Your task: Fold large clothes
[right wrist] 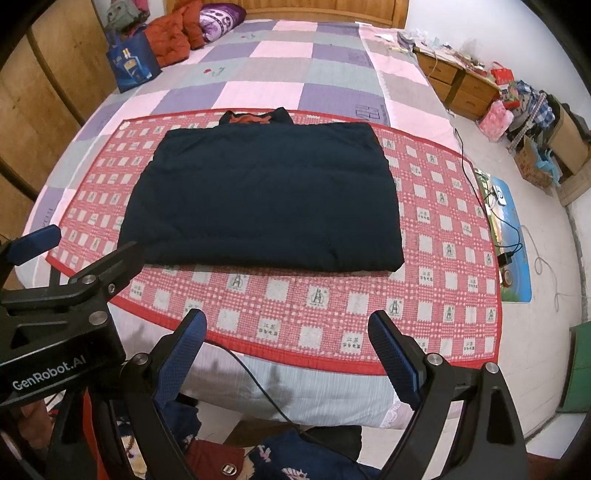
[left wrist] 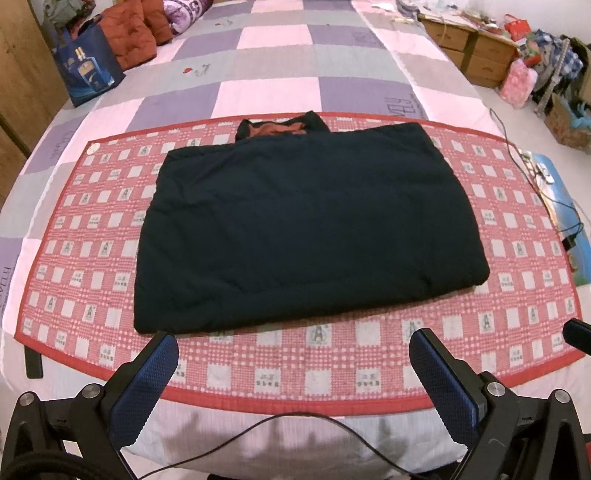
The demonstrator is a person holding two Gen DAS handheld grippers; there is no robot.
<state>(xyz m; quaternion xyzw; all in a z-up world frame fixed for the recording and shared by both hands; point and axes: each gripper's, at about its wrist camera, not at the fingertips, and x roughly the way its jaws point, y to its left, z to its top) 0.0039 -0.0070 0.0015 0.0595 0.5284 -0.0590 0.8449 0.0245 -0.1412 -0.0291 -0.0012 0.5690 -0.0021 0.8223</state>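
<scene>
A dark navy padded jacket lies folded into a flat rectangle on a red checked mat on the bed. Its collar with a rust lining sticks out at the far edge. It also shows in the right wrist view on the mat. My left gripper is open and empty, just short of the jacket's near edge. My right gripper is open and empty, above the mat's near edge. The left gripper's body shows at the left of the right wrist view.
The bed has a purple, pink and grey checked cover. A blue bag and red cushions sit at the far left. Wooden drawers and clutter stand at the right. A black cable runs along the bed's right side. Clothes lie below.
</scene>
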